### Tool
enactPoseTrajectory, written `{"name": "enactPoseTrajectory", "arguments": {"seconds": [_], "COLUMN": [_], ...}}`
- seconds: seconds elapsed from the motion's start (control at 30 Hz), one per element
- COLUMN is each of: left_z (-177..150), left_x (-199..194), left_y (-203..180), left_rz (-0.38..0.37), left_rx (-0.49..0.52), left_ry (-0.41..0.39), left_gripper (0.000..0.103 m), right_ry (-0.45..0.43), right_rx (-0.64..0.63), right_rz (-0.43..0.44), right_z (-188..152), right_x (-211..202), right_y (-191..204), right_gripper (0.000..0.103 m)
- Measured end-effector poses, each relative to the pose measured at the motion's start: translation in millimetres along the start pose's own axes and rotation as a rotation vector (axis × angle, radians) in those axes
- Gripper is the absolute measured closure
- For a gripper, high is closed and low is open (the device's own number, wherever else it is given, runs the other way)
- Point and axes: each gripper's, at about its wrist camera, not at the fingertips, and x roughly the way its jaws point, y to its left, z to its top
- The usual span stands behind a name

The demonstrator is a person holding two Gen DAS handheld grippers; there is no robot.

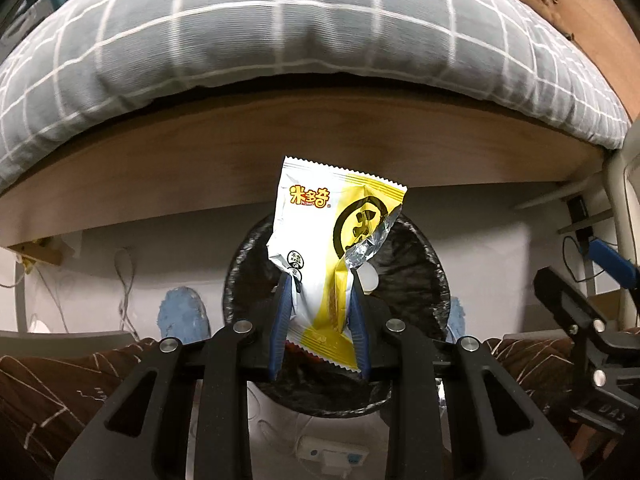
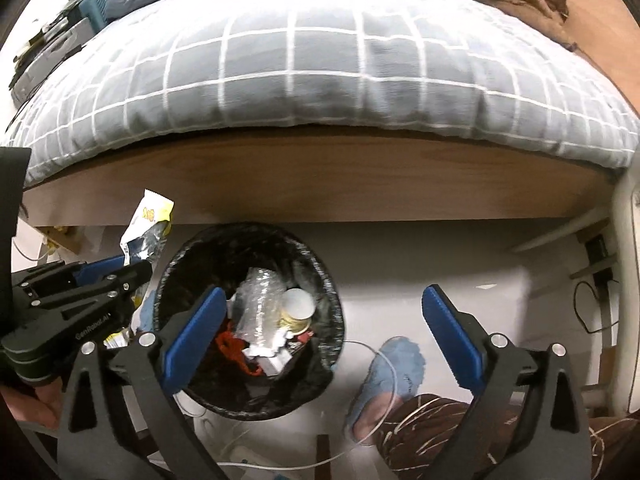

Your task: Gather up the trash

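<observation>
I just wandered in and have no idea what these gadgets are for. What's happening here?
A person is tidying up with a handheld claw in each hand. The left claw is shut on a torn yellow-and-white snack wrapper, holding it above a black-lined trash bin on the floor beside the bed. The wrapper has not been dropped yet. The bin already holds a paper cup, crumpled clear plastic and other scraps. The right claw hangs open and empty near the bin.

floor | trash bin (black-lined), slipper, cables
</observation>
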Motion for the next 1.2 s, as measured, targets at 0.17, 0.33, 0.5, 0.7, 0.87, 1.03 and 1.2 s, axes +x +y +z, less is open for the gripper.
{"name": "enactPoseTrajectory", "arguments": {"seconds": [0.17,0.33,0.5,0.7,0.87,1.03,1.2], "left_z": [-4.7,-10.2,-11.8,-11.6,-10.3,-3.6,5.5], "left_x": [10.1,17.9,22.4,19.7,5.0,-12.9,-49.4], "left_y": [-13.3,-14.6,-8.6,-5.9,-0.9,4.0,12.5], "left_rz": [-0.008,0.025,0.04,0.055,0.061,0.069,0.071], "left_rx": [0.026,0.04,0.039,0.042,0.047,0.032,0.012], "left_ry": [0.014,0.024,0.018,-0.003,-0.05,-0.089,-0.146], "left_gripper": [0.064,0.045,0.033,0.019,0.006,0.006,0.006], "right_ry": [-0.013,-0.013,-0.007,-0.015,-0.033,-0.066,-0.111], "right_rx": [0.013,0.016,0.007,-0.003,-0.014,-0.003,-0.008], "right_rz": [-0.011,-0.005,-0.009,-0.013,-0.018,-0.013,-0.023], "right_z": [0.6,-0.9,-2.8,-1.9,2.9,9.4,19.3], "right_x": [-4.8,-3.8,0.6,-0.2,-5.1,-13.8,-32.6], "right_y": [-8.5,-10.5,-6.6,-3.0,1.6,4.0,11.6], "right_gripper": [0.008,0.008,0.008,0.008,0.008,0.008,0.008]}}
